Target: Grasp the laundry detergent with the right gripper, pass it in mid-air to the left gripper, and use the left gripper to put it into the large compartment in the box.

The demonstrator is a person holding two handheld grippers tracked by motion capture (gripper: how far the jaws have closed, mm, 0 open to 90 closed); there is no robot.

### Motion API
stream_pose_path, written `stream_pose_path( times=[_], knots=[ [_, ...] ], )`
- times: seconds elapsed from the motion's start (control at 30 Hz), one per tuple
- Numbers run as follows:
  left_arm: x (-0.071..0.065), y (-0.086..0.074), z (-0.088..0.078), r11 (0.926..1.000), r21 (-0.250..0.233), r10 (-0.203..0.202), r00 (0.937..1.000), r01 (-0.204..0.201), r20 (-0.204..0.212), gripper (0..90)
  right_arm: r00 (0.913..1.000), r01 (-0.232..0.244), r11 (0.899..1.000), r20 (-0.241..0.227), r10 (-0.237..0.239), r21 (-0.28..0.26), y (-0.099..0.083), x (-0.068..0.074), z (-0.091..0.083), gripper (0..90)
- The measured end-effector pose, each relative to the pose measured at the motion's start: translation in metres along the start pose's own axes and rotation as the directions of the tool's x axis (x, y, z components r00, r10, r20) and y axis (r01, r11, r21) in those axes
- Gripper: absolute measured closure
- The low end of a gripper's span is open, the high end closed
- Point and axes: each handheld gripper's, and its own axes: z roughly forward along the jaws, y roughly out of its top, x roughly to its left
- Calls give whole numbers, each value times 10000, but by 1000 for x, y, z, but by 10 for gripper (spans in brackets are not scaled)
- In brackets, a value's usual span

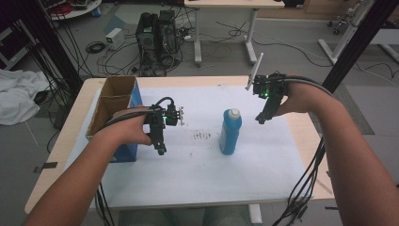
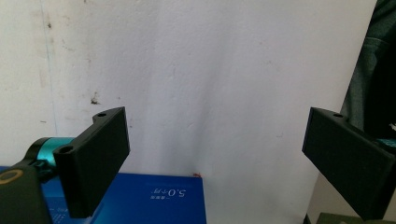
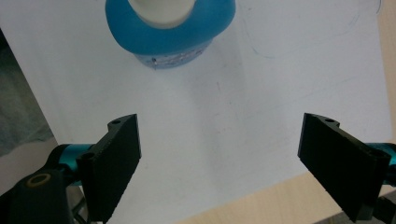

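Blue plastic forms the body of the bottle (image 1: 230, 133), which carries a white cap and stands upright on the white sheet (image 1: 197, 174) covering the surface. All positions below are referenced to this bottle.

The right tongs (image 1: 260, 118) hang above the sheet to the right of the bottle, near it but apart from it, at about the height of its cap. In the right gripper view the bottle (image 3: 170, 35) appears from above at the top edge, ahead of the right tongs (image 3: 219, 163) and off toward the left jaw. Both jaws stand wide apart and released, with nothing between them.

The left tongs (image 1: 161, 149) are to the left of the bottle, well apart from it, just beside the blue cardboard box (image 1: 123, 110). In the left gripper view the left tongs (image 2: 215, 158) are likewise released, jaws spread wide over the sheet, with the box (image 2: 154, 198) at the lower edge.
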Motion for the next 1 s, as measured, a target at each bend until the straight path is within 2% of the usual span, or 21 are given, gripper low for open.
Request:
stream_pose_path(
  times=[0.03,0.1,0.17,0.23,0.27,0.3,0.47,0.57,0.6,0.7,0.77,0.8,0.83,1.0],
  knots=[
    [0,-1,0,10000,-32,21,10000,-21,-19,73,9999,-107,9996,-67,106,-253,-2,1,2,123],
    [0,-2,1,10000,-48,-29,10000,29,-5,73,9998,-190,9990,-111,185,-415,-3,2,3,123],
    [1,-4,2,10000,-45,-13,10000,13,27,73,9957,-901,9937,-282,884,-668,-4,7,6,123],
    [2,-4,2,9998,101,150,9999,-150,-15,73,9946,-1008,9916,-329,985,-806,-6,10,7,123],
    [0,-5,4,9999,-104,-73,10000,73,58,73,9914,-1255,9886,-468,1219,-828,-7,13,8,123],
    [0,-5,3,10000,-35,-38,10000,38,38,73,9935,-1107,9885,-364,1075,-1029,-8,13,9,123],
    [-1,-7,4,9998,-174,-48,10000,48,17,73,9905,-1354,9762,-2,1373,-1694,-15,18,11,123],
    [-1,-7,3,9999,-107,46,10000,-46,14,73,9854,-1638,9574,60,1701,-2378,-19,19,10,123],
    [-1,-7,3,9999,-88,64,10000,-64,23,73,9787,-1988,9481,-1,2052,-2483,-21,21,9,123],
    [-1,-7,3,9999,-129,66,10000,-66,-8,73,9745,-2126,9285,42,2245,-3043,-24,23,9,123],
    [-2,-7,4,9999,-164,1,10000,-1,-25,73,9733,-2193,9201,-77,2293,-3245,-25,24,9,123],
    [-2,-6,4,9998,-173,-7,10000,7,-8,73,9661,-2440,9119,-15,2580,-3301,-26,26,9,123],
    [-2,-6,3,9999,-122,47,10000,-48,-69,73,9680,-2358,9042,-37,2510,-3562,-26,26,9,123],
    [-3,-5,3,9999,-80,118,9999,-119,-105,73,9568,-2679,8567,-179,2900,-4408,-28,30,9,123]
  ],
)
